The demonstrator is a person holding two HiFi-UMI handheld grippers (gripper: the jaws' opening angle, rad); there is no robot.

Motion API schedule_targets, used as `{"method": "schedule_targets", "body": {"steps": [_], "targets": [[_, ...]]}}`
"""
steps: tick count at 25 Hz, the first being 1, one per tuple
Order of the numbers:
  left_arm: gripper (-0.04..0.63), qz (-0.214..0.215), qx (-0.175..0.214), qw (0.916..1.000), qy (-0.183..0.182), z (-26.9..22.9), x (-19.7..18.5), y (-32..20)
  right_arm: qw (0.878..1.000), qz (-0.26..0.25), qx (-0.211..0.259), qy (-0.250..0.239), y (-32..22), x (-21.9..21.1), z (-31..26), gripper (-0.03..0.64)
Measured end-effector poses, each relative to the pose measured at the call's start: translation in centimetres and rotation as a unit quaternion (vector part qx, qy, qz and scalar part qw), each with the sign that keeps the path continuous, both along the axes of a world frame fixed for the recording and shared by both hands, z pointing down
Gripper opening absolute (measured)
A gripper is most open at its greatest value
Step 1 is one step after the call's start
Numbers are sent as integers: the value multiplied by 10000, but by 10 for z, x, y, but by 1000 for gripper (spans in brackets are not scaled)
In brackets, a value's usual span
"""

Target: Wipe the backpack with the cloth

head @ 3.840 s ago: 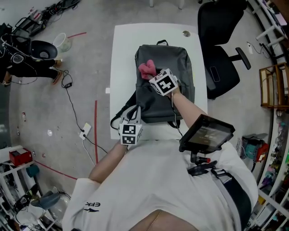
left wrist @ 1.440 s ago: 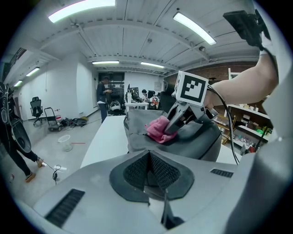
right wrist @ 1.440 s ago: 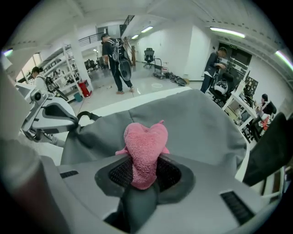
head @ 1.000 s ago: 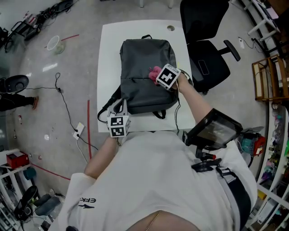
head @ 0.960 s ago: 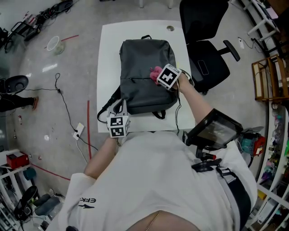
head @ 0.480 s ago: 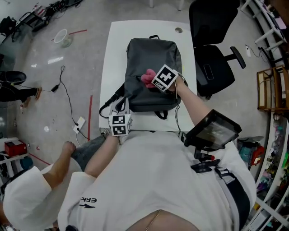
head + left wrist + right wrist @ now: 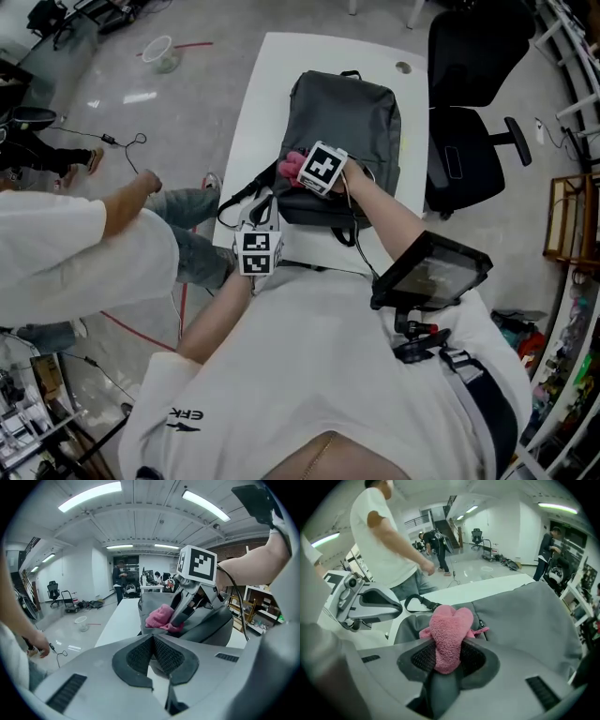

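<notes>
Presently, right gripper (image 7: pixel 448 657) is clenching pink terry cloth (image 7: pixel 449 630) on grey fabric backpack (image 7: pixel 529 616); left gripper (image 7: pixel 153 654) is hovering, jaws pressed together, empty.

Steeply down from the head onto the backpack (image 7: pixel 352 117); low and close along each pair of jaws — both toward the cloth (image 7: pixel 447 634).

Open-plan lab, concrete floor (image 7: pixel 112 94), strip lights (image 7: pixel 89 496), office chair (image 7: pixel 469 103), loose cables (image 7: pixel 117 141)
</notes>
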State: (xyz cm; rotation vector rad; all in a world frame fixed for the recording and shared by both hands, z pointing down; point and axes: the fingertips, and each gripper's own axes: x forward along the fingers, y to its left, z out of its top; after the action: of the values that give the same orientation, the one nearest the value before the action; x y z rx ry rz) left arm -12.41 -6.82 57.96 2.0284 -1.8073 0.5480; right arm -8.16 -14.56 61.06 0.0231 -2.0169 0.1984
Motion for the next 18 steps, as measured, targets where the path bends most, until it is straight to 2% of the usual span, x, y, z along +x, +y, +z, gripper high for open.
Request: {"method": "schedule_targets", "body": {"steps": [7,13,18], "targets": [[3,-24,103,9999,31,0,1,-6,9977,-276,201,590,-6,33,9,117],[3,158,138,9996,170,27,0,-22,9940,-56,147,1087,-25,82,28,118],[3,396,164,9987,265,26,8,-23,9880,220,274,1505,-38,128,14,118]]}}
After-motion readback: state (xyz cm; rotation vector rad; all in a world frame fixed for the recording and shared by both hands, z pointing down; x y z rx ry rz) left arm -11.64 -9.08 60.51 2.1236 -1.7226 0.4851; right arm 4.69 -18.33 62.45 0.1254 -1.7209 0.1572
